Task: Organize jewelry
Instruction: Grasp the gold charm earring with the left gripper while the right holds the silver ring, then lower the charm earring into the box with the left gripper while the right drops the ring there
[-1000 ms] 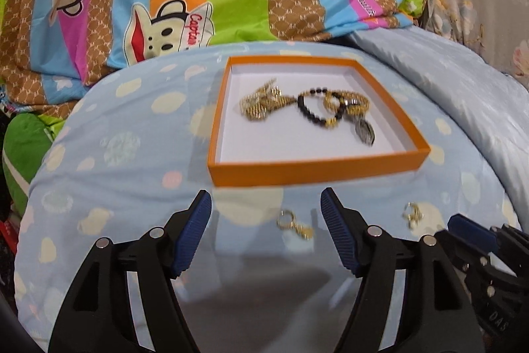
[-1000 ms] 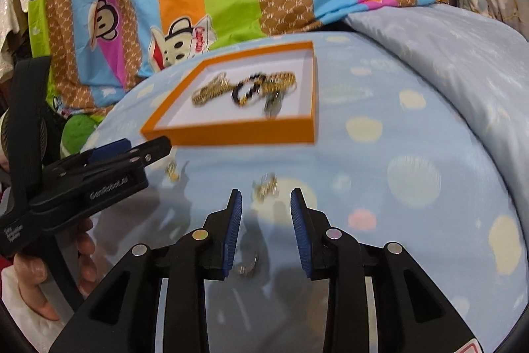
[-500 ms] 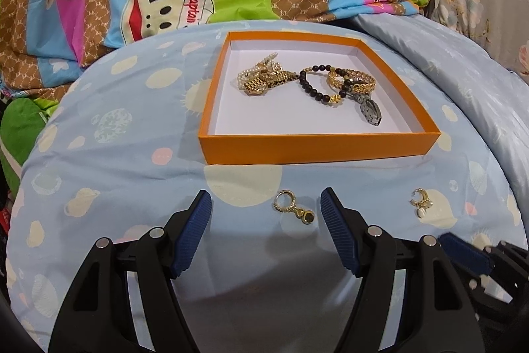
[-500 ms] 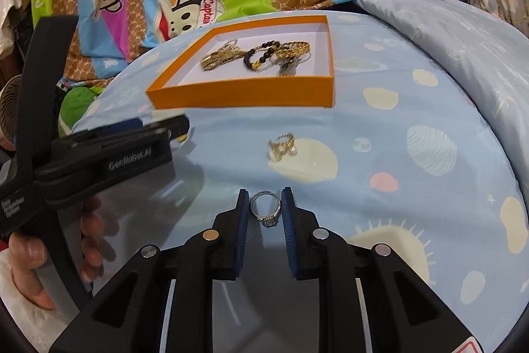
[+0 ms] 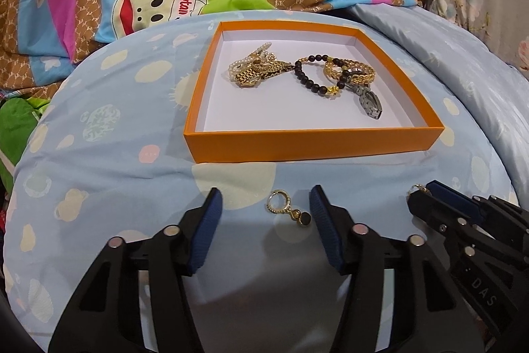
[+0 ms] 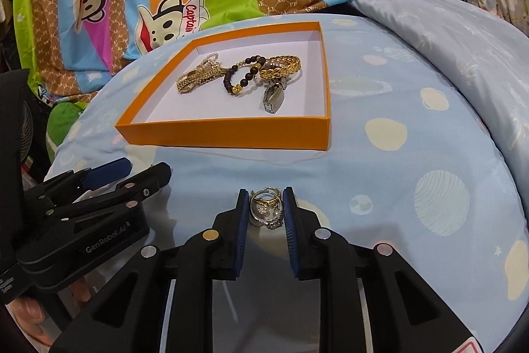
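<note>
With bracelets and a watch already in the orange box [image 5: 310, 144], we have our left hand-held gripper [image 5: 266, 209] closing, untouching, around the earring [image 5: 289, 210] on the bed while the right hand-held gripper [image 6: 264, 209] pinches rings [image 6: 265, 209].
</note>
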Demonstrator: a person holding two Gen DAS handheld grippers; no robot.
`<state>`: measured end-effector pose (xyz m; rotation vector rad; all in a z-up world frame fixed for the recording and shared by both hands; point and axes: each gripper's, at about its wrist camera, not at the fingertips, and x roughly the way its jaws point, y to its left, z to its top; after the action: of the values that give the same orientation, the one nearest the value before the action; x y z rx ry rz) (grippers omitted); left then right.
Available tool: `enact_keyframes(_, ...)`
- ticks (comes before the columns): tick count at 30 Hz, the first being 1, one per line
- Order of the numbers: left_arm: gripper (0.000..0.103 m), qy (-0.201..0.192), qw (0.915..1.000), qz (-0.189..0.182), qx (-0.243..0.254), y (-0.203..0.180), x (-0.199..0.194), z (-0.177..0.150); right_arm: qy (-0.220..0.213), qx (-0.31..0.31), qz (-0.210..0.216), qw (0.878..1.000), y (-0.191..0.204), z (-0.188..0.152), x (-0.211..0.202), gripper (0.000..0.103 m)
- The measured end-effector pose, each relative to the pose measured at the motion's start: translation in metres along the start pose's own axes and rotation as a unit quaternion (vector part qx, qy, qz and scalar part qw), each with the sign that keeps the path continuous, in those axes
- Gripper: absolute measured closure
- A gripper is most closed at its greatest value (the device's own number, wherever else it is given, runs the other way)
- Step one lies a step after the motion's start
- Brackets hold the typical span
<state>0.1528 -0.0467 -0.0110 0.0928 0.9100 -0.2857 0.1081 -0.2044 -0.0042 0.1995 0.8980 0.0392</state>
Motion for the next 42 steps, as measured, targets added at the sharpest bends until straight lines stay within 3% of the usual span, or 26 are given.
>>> enact_keyframes(9, 0.089, -0.001, 0.9996, -0.026, 0.003, -0.001, -0.002, 0.000, 0.003, -0.017, -0.021, 1.000, 0.006, 0.000, 0.002, 0.083)
enact_keyframes(17, 0.089, -0.005, 0.9987, -0.051, -0.004, 0.003, -0.010, -0.003, -0.002, -0.007, -0.009, 1.000, 0.002, -0.001, -0.002, 0.084)
enact_keyframes(42, 0.090, -0.048, 0.9973, -0.052, -0.020, 0.040, -0.091, -0.030, -0.039, -0.008, 0.005, 0.999, 0.001, 0.000, -0.044, 0.084)
